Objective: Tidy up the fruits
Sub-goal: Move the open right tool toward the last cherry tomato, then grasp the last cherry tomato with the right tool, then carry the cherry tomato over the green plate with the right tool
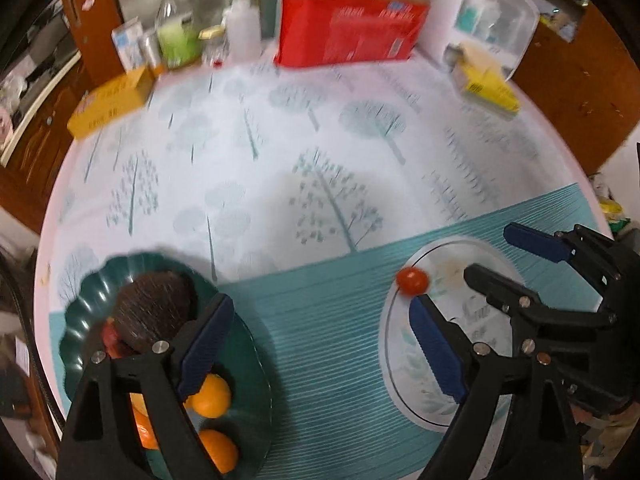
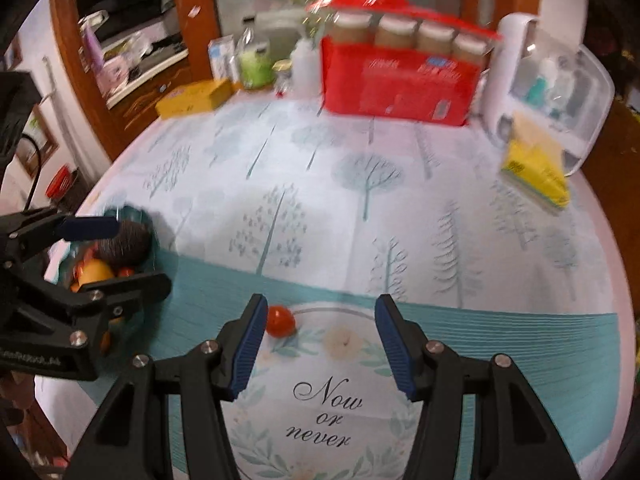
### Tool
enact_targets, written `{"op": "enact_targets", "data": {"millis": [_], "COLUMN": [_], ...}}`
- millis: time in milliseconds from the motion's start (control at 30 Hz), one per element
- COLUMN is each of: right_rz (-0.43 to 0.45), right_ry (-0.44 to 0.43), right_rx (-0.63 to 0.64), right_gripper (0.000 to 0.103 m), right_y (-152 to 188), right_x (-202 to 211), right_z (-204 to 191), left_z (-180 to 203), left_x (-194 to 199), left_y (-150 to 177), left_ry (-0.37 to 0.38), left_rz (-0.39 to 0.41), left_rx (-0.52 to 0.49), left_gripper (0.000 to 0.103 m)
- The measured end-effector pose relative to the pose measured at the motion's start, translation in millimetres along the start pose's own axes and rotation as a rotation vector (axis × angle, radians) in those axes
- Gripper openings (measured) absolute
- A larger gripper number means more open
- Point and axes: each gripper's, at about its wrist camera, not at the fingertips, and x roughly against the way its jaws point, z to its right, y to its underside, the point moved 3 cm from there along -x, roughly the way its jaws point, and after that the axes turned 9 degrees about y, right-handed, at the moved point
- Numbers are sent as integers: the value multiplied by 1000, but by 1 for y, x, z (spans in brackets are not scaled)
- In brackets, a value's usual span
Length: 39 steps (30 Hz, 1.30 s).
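Observation:
A small red tomato (image 1: 412,280) lies on the tablecloth at the edge of its printed white circle (image 1: 412,364); it also shows in the right wrist view (image 2: 281,321). A dark green scalloped plate (image 1: 244,364) holds a brown hairy coconut-like fruit (image 1: 154,308), oranges (image 1: 212,396) and red pieces. My left gripper (image 1: 320,344) is open and empty, its left finger over the plate. My right gripper (image 2: 320,354) is open and empty, the tomato just ahead of its left fingertip. The plate (image 2: 134,216) shows at left in the right wrist view.
At the table's far edge stand a red box of jars (image 2: 400,80), a white bottle (image 1: 242,32), a green jar (image 2: 256,66), a yellow box (image 2: 196,98) and a clear plastic bin (image 2: 564,92). A yellow packet (image 2: 536,172) lies at right. Wooden cabinets surround the table.

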Motion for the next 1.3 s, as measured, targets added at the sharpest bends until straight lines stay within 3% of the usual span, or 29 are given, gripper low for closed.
{"op": "enact_targets", "data": {"millis": [267,467,500,633,733,900,1067,1300], "right_rz": [-48,-47,-43,-60,-41,-53,-35,-11], "right_ry": [-85,-122,-121,-114,-86,-113,-111,-129], "right_rx": [76,98,101,123,141,125,128,121], "right_gripper": [56,56,55,29,27,26,26,26], "right_y": [17,15,15,18,19,18,19,26], "right_x": [-42,-58,-59,-69,-68,-63,-46,-15], "right_z": [-18,-27,-28,-33,-37,-37,-42,-54], "left_z": [-6,-6,-7,-6,-5,-2,-4,-7], "left_x": [-28,-30,-30,-30,-28,-20,-4,30], "left_y": [12,11,11,11,14,23,35,54], "left_ry": [-61,-58,-58,-59,-55,-44,-16,-32], "left_rz": [-40,-41,-40,-38,-40,-33,-22,-13], "left_rx": [50,74,73,76,84,84,115,117], "left_gripper": [89,89,89,89,89,89,89,92]}}
